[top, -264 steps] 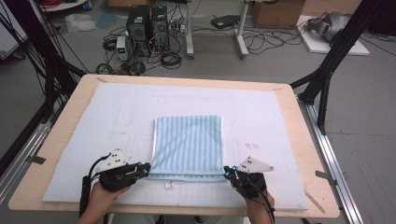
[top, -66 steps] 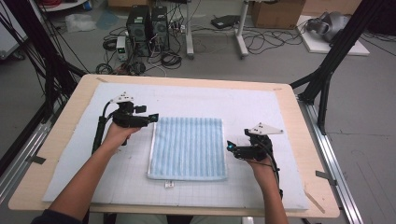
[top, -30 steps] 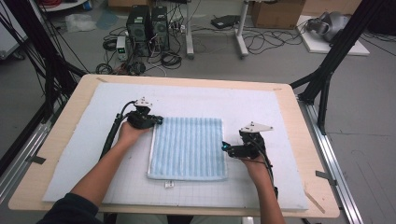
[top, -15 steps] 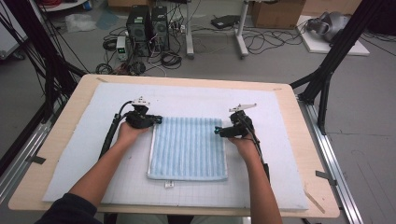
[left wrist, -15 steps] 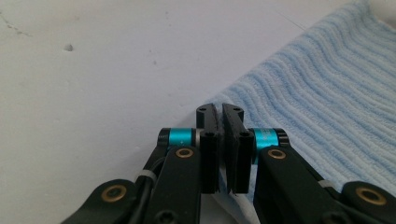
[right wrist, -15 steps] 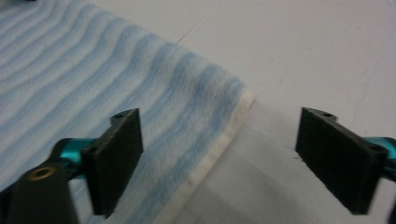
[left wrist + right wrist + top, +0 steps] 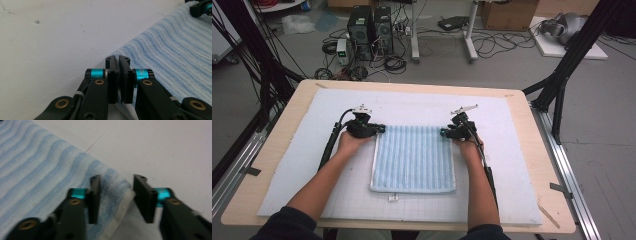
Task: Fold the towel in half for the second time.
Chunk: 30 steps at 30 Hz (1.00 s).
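Hidden or unclear: in the left gripper view the towel corner, if any lies between the jaws, is covered by the jaws themselves; only a pale scrap shows below them, so contact cannot be confirmed. The right gripper view is blurred.

Left gripper [image 7: 381, 129]: jaws pressed together, with no gap visible, at the far left corner of the blue striped towel [image 7: 413, 157]. Whether they pinch cloth cannot be told.

Right gripper [image 7: 444, 132]: jaws have just been closing and stand partly spread, with the towel's far right corner and its white hem between them. The left pad lies on or against the cloth; the right pad stands clear of the hem.

Towel: folded flat, lying at the middle of the white foam mat [image 7: 512, 165] on the desk [image 7: 287, 115], its near edge toward the person.

Surroundings: computer towers [image 7: 371, 25] and loose cables [image 7: 492, 47] on the floor beyond the desk; black frame struts at either side. Nothing lies between the grippers and the towel.
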### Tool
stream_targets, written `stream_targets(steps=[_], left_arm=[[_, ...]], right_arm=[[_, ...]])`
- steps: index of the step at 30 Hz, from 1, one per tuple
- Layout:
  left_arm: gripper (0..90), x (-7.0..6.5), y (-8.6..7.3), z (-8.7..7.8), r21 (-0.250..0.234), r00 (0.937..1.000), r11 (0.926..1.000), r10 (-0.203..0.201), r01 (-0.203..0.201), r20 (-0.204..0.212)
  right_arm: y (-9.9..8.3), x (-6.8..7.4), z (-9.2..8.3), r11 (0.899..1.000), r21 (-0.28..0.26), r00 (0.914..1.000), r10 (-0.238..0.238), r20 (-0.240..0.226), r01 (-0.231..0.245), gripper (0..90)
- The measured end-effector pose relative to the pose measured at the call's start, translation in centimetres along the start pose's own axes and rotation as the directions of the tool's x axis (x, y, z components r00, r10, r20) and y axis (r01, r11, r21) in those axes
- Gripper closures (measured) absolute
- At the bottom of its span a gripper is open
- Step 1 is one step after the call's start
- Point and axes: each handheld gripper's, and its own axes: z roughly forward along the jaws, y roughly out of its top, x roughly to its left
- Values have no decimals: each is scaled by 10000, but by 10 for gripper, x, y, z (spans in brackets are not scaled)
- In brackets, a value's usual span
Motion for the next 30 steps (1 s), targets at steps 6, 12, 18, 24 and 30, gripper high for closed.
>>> stream_targets(steps=[6, 12, 18, 24, 30], left_arm=[[865, 1, 1, -1, -213, 9999, 9998, -8, 5, -144], [867, 4, 15, -2, -635, 9992, 9980, -57, 31, -396], [867, 5, 36, -1, -1109, 9984, 9938, -16, -47, -561], [867, 2, 34, -6, -1305, 9997, 9914, 24, -55, -241], [866, -5, 25, -21, -1551, 9999, 9878, 134, -121, 71]], right_arm=[[3, 6, 0, 9987, 65, 9987, -515, 67, 514, 821], [5, 4, -1, 9986, -402, 9984, -337, 458, 356, 828], [11, -2, -4, 9947, -1028, 9961, 9, 884, 82, 828], [8, -4, -14, 9875, -1572, 9976, 230, 649, -125, 826], [5, 4, -26, 9810, -1930, 9986, -83, 524, 183, 826]])
